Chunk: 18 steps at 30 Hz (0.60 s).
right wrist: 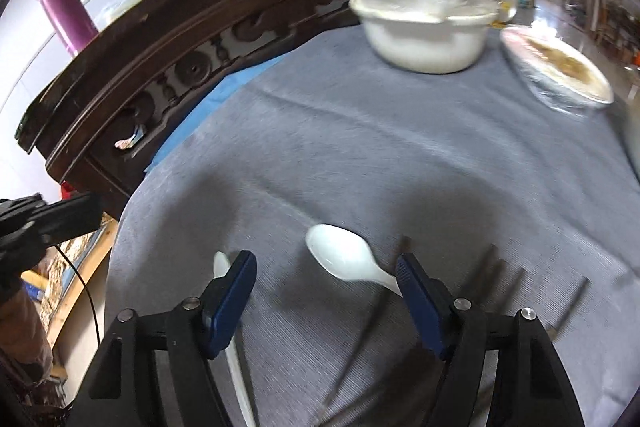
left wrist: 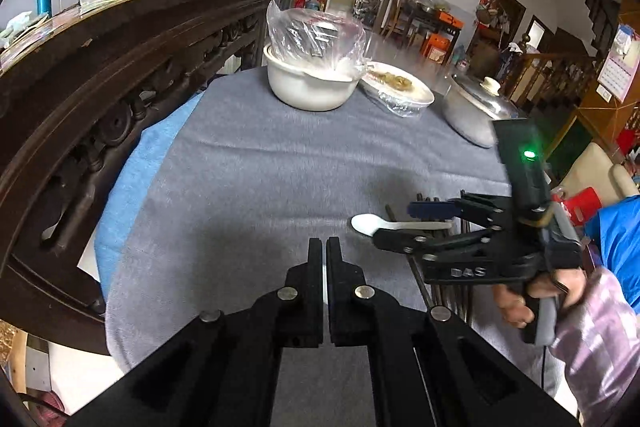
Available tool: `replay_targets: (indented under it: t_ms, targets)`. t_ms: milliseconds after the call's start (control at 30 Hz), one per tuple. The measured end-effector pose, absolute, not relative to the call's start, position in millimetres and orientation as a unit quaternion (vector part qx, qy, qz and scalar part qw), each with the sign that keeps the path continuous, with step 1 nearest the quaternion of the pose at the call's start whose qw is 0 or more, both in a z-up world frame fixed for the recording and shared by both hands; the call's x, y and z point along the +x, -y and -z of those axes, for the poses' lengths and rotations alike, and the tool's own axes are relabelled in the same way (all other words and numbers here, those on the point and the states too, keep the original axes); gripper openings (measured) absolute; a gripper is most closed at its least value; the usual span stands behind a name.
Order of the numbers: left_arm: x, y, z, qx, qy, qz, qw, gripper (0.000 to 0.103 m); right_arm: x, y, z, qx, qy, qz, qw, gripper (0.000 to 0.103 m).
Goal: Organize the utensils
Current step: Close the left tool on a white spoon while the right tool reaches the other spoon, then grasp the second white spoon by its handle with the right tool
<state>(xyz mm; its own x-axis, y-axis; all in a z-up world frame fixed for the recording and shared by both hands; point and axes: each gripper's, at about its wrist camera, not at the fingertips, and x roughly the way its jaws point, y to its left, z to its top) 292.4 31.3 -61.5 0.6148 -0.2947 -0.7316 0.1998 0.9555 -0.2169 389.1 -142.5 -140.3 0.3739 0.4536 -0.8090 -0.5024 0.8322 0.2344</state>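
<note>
1. We see the left gripper low over the grey tablecloth, jaws pressed nearly together with only a thin slit between them. A sliver of white shows in that slit, but we cannot tell if anything is clamped.
2. The right gripper has its blue-padded jaws spread wide, nothing between the pads.
3. White spoon lies flat on the cloth, bowl toward the far side. Its handle runs back to just beside the right gripper's right-side pad; we cannot tell whether they touch.
4. A second white utensil lies under the right gripper's left-side finger; most of it is hidden.
5. Dark chopsticks lie on the cloth right of the white spoon, several sticks fanned out, and one passes under the spoon handle.
6. In the left wrist view the right gripper sits to the right, over the spoon and chopsticks, held by the person's hand.
7. At the far end of the table are a white bowl with a plastic bag in it, a wrapped plate of food beside it, and a lidded metal pot.
</note>
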Motion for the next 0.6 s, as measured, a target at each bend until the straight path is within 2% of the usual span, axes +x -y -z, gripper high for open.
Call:
replay_targets:
  t_ms: [100, 300, 333, 367, 400, 467, 533, 600]
  targets:
    - [293.2, -41.1, 70.8, -0.084, -0.435, 0.139, 0.886, 0.002, 394.8, 130.8, 146.3, -0.042, -0.487, -0.294, 0.821, 0.072]
    - [300.2, -41.6, 104.2, -0.105, -0.486, 0.14, 0.856, 0.003, 408.7, 118.1, 162.7, -0.063, -0.507, -0.289, 0.809, 0.054]
    - [302.0, -40.7, 107.6, -0.106, -0.491, 0.143, 0.853, 0.007, 409.8, 119.9, 163.0, -0.059, -0.512, -0.287, 0.808, 0.049]
    - [303.6, -39.6, 111.2, -0.106, -0.496, 0.143, 0.85, 0.01, 410.5, 122.0, 162.4, -0.055, -0.511, -0.282, 0.81, 0.038]
    - [306.1, -38.1, 115.4, -0.108, -0.501, 0.142, 0.847, 0.019, 410.9, 123.3, 162.7, -0.055, -0.511, -0.278, 0.811, 0.033]
    - [309.8, -36.2, 120.4, -0.112, -0.505, 0.142, 0.844, 0.04, 411.8, 127.6, 163.6, -0.053, -0.512, -0.266, 0.815, 0.013]
    - [314.1, -31.8, 126.5, -0.113, -0.509, 0.142, 0.842, 0.047, 411.6, 136.9, 164.7, -0.037, -0.516, -0.257, 0.816, 0.009]
    - [318.1, -27.5, 132.8, -0.112, -0.516, 0.142, 0.837, 0.049, 409.0, 146.4, 163.1, -0.023, -0.516, -0.255, 0.817, 0.009]
